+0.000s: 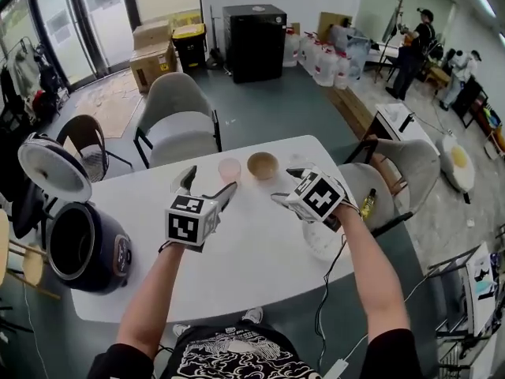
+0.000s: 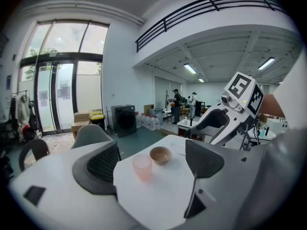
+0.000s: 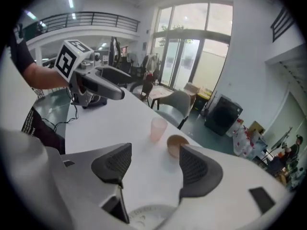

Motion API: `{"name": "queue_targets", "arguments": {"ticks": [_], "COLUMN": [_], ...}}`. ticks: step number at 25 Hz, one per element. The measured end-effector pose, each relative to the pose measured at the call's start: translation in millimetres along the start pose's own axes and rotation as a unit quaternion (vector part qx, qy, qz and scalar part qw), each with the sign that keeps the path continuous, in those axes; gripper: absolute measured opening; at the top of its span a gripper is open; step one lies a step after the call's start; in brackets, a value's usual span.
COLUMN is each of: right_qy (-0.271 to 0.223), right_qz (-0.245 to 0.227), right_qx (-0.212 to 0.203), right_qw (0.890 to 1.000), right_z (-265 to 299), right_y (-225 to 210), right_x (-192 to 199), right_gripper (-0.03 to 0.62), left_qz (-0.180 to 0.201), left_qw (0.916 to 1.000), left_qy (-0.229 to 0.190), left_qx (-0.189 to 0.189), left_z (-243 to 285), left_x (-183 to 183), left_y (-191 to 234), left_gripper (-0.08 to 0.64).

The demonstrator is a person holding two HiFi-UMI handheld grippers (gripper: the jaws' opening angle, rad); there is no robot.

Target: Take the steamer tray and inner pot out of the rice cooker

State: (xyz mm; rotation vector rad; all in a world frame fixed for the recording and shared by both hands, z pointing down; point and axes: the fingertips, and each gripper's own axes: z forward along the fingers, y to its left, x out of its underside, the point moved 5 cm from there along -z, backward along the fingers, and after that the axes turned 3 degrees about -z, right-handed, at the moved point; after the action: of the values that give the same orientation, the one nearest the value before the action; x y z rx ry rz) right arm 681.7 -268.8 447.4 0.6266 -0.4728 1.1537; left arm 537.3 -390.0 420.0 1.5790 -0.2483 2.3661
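Right gripper is empty, jaws well apart, nothing between the pads. Just below and behind its tips a white round piece, likely the steamer tray, lies on the table. Left gripper is alongside it, jaws wide, also empty. Ahead of both are a pink cup and a wooden bowl. Well off to the left gripper's left is the rice cooker, lid up. The inner pot seems to sit in its dark well, but that's hard to confirm. Judged step: tray out, pot next. The next move calls for swinging left to the cooker, tips down, gripping the pot rim and lifting straight up.
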Motion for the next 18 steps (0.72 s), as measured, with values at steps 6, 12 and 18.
{"name": "queue_targets", "arguments": {"ticks": [6,12,18], "right_qy": [-0.110,-0.194,-0.257], "right_qz": [-0.033,-0.046,-0.068], "right_qx": [-0.005,-0.033,-0.094], "right_qw": [0.993,0.979,0.959], "right_z": [6,33,53], "right_y": [33,88,158], "right_x": [-108,-191,-269], "right_gripper": [0.349,0.357,0.373], "left_qz": [-0.021,-0.048,-0.062], "left_qw": [0.9957,0.9840,0.9661], "left_qy": [-0.042,-0.071,-0.092], "left_qx": [-0.080,-0.156,-0.233], "left_z": [-76,-152,-235], "left_x": [-14,5,19], "left_y": [72,138,191], "left_gripper": [0.436,0.436,0.436]}}
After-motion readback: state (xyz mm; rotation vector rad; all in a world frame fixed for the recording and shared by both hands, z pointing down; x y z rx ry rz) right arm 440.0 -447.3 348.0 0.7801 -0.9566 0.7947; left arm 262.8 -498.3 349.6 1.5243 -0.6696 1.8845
